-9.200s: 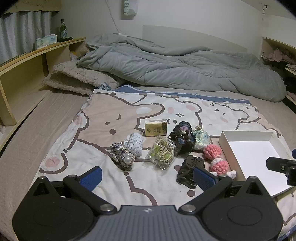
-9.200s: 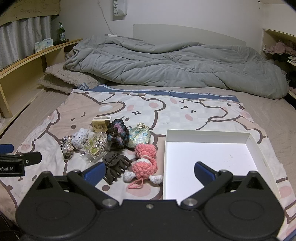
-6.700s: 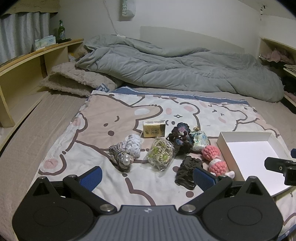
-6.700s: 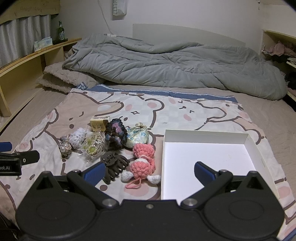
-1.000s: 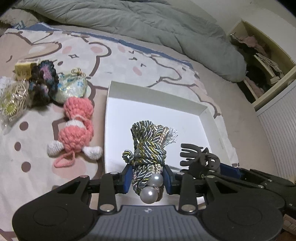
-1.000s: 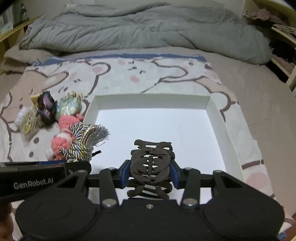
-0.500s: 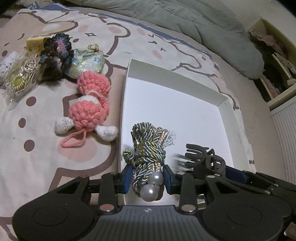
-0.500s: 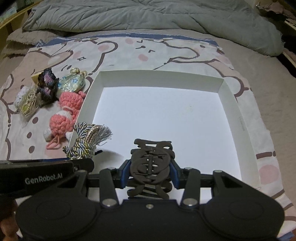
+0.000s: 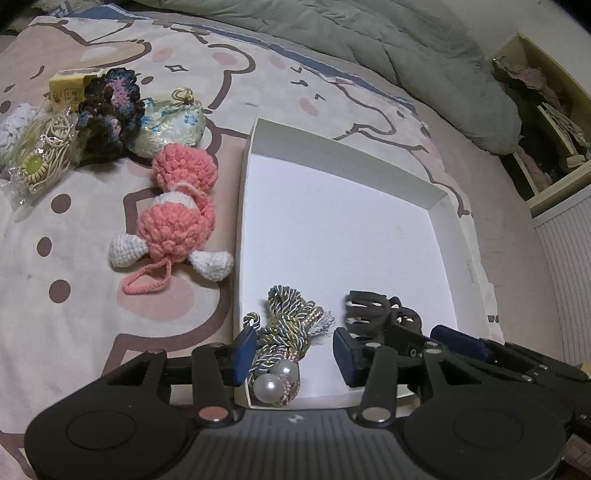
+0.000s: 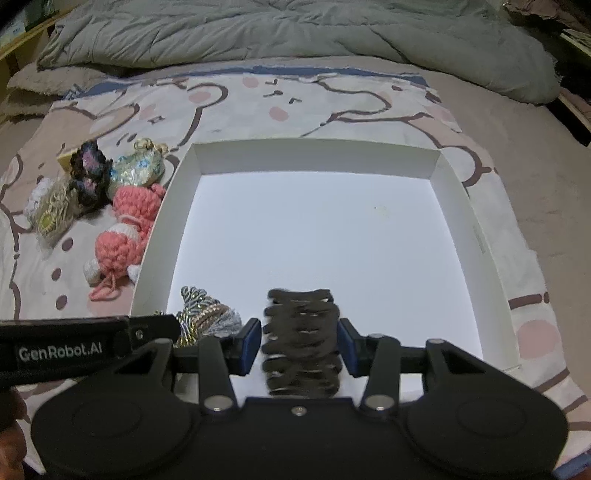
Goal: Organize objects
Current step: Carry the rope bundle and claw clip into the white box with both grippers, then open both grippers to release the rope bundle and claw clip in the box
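where the white box (image 10: 476, 236) meets its near wall, both claws hang over it with their fingers parted: the left claw (image 9: 293, 350) stands spread around the braided cord tie with two pearls (image 9: 282, 339), which lies in the box's near left corner with a gap to the right finger, and the right claw (image 10: 300, 347) stands spread around the dark hair claw clip (image 10: 301, 343), blurred, with slim gaps on both sides, near the middle of the box's near wall. just left of the box, on the bear-print blanket (image 9: 74, 288), lies a pink crocheted doll (image 9: 177, 210), touching or almost touching the box's left wall. farther left and beyond it sit a pale brocade pouch (image 9: 173, 123), a dark crocheted scrunchie (image 9: 110, 107), a clear bag of hair ties (image 9: 38, 158) and a small yellow carton (image 9: 68, 90). beyond the box's far wall a grey duvet (image 10: 295, 29) lies heaped across the bed.
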